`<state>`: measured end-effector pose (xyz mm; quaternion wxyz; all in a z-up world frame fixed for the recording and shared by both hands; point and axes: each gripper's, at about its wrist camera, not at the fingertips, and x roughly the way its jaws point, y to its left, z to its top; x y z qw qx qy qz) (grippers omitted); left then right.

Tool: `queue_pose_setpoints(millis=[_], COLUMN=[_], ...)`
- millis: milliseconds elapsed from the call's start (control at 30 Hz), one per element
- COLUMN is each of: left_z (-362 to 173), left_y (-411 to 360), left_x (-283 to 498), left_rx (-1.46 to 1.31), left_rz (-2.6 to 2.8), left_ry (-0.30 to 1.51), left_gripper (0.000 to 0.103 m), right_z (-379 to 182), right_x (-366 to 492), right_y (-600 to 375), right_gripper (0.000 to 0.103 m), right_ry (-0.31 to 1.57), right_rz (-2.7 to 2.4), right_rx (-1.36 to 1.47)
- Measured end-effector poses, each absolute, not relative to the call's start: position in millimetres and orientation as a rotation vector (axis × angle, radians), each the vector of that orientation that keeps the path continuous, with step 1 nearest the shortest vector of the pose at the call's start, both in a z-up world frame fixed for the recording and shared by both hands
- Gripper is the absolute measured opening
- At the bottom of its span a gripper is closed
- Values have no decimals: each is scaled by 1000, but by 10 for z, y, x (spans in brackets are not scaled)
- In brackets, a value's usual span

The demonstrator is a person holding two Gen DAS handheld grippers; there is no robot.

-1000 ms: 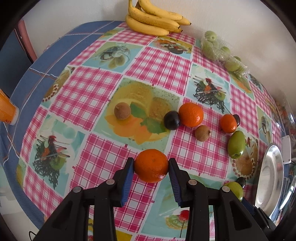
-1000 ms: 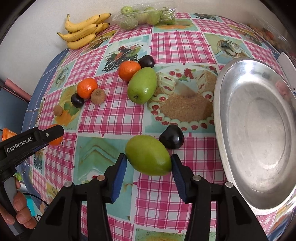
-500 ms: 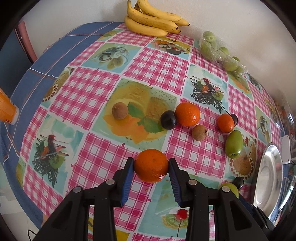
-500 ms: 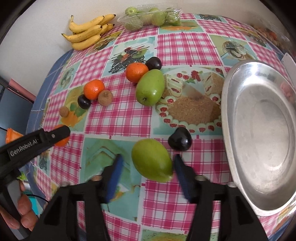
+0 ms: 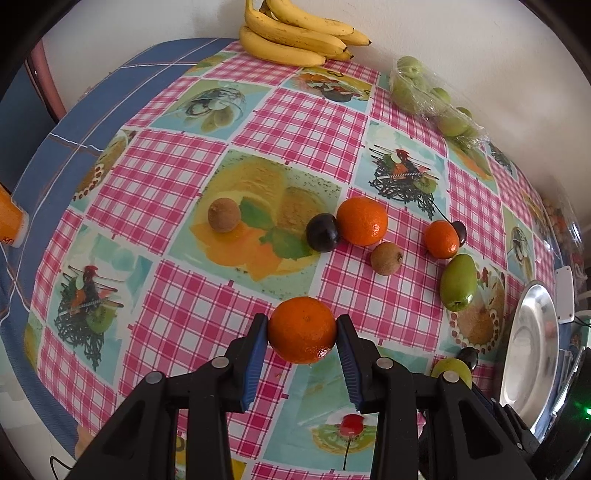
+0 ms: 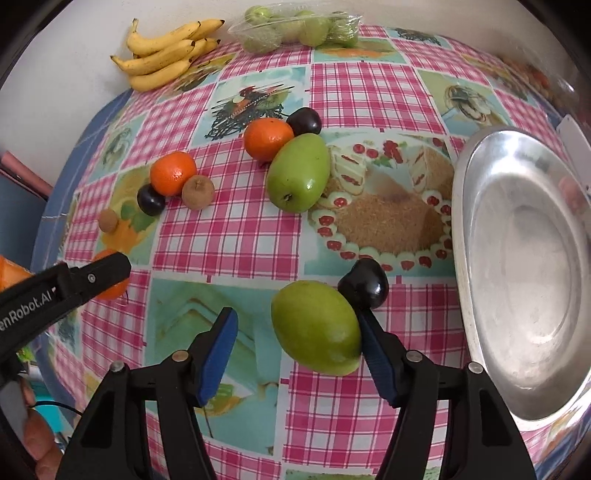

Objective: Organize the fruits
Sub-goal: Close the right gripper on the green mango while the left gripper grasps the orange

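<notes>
My left gripper (image 5: 301, 328) is shut on an orange (image 5: 302, 330), both blue pads pressed against its sides above the checked tablecloth. In the right wrist view the same orange (image 6: 112, 291) peeks out behind a left finger (image 6: 92, 275). My right gripper (image 6: 295, 325) straddles a green mango (image 6: 317, 332) and its jaws are closing. The right pad touches the mango, while the left pad stands well off it. A dark plum (image 6: 364, 288) sits just beyond the right pad, next to the mango.
A silver tray (image 6: 524, 258) lies to the right. A second green mango (image 6: 299, 171), two oranges (image 6: 267, 138), plums (image 6: 150, 199) and brown fruits (image 6: 198, 192) are scattered mid-table. Bananas (image 6: 166, 55) and bagged green fruit (image 6: 299, 29) lie by the wall.
The right gripper's jaws spread apart from the green mango, which now lies toward the right pad with a gap on its left. The left gripper kept still, holding the orange.
</notes>
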<state>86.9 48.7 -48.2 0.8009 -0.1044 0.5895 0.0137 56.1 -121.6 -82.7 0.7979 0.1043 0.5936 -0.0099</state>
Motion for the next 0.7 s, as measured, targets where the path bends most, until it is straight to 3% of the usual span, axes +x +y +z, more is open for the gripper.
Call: queue_pose_setpoints(millis=[67,400,700], left_z=[-489,-490,-283], left_y=[476,460,435], left_x=[864,845,794], left_rx=[-219,-203,-213], left_rz=[29,39,26], left_ry=[1265,1255,1175], left_gripper=[40,40,40], right_z=[-826,-770,-385], right_x=[552,507,381], right_y=[-1217,-1315,-1362], right_gripper=[46,45,45], right_ry=[1274,1258,1160], right_rz=[-47,-28,10], right_rx=[192,224,276])
